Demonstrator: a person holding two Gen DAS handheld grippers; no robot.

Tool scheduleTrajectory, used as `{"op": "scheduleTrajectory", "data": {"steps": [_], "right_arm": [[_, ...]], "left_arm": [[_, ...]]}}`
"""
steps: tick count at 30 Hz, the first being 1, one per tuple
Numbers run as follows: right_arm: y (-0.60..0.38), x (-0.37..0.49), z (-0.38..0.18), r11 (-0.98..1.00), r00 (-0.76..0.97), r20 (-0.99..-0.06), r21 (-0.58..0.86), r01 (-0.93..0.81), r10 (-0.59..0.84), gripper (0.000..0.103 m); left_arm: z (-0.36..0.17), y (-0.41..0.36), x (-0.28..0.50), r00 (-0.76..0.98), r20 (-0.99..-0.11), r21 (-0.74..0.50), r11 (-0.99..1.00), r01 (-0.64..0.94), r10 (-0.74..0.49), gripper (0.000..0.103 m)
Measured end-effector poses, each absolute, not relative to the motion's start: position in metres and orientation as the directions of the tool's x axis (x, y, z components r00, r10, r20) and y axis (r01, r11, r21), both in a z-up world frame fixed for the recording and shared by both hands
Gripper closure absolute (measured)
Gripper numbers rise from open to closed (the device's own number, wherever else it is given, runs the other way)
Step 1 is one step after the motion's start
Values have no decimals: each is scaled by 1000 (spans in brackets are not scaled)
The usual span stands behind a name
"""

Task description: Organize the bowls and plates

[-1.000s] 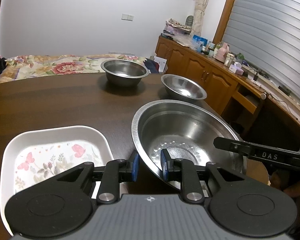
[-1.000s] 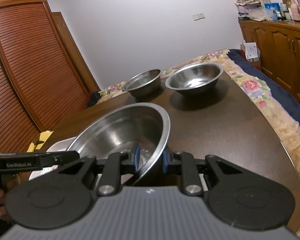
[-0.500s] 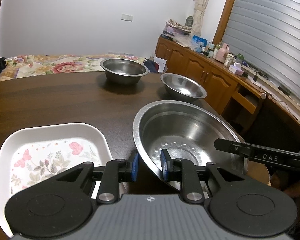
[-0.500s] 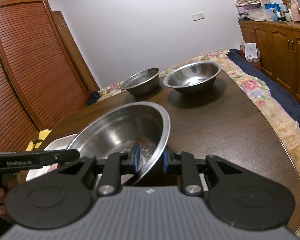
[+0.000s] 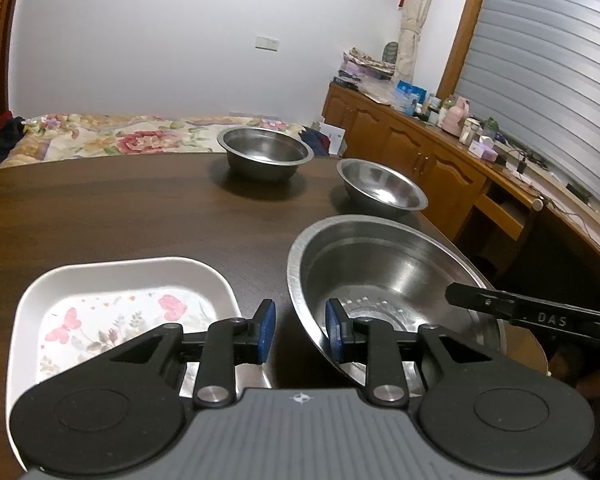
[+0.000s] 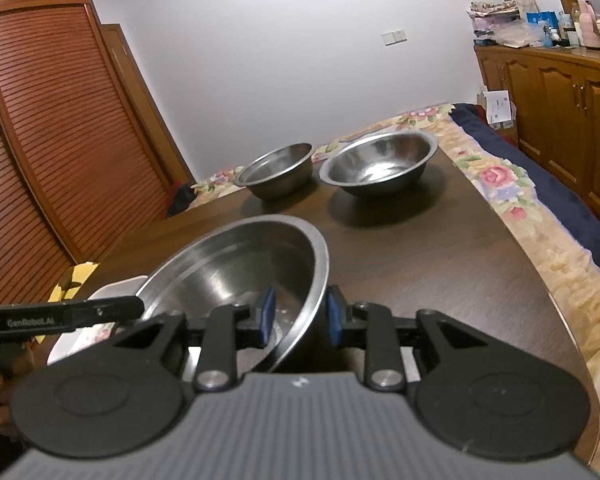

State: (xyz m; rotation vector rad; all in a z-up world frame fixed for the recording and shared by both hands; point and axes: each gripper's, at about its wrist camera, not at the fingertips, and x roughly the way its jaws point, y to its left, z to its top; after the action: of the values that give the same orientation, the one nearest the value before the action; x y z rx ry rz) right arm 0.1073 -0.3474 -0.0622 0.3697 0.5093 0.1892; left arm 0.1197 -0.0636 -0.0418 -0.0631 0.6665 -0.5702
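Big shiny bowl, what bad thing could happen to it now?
1. The big bowl sits tilted, and the left hand-held gripper and right hand-held gripper only straddle its thin rim with their jaws apart. It might slip and clang down.
2. It is right beside the flowered plate, so a slide could knock it.
3. It is near the edge of the table and might tip off.
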Motion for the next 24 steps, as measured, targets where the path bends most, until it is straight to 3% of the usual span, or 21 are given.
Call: {"op": "scheduleTrajectory", "data": {"steps": [18, 24], "right_arm": [[-374, 107, -7, 958, 914, -361, 274, -84, 184, 68], [-380, 105, -4, 961, 923, -345, 265, -81, 173, 63]], "left_arm": [[-2, -48, 140, 729, -487, -199, 874, 444, -482, 71], [7, -45, 142, 745, -468, -193, 878, 438, -475, 62]]}}
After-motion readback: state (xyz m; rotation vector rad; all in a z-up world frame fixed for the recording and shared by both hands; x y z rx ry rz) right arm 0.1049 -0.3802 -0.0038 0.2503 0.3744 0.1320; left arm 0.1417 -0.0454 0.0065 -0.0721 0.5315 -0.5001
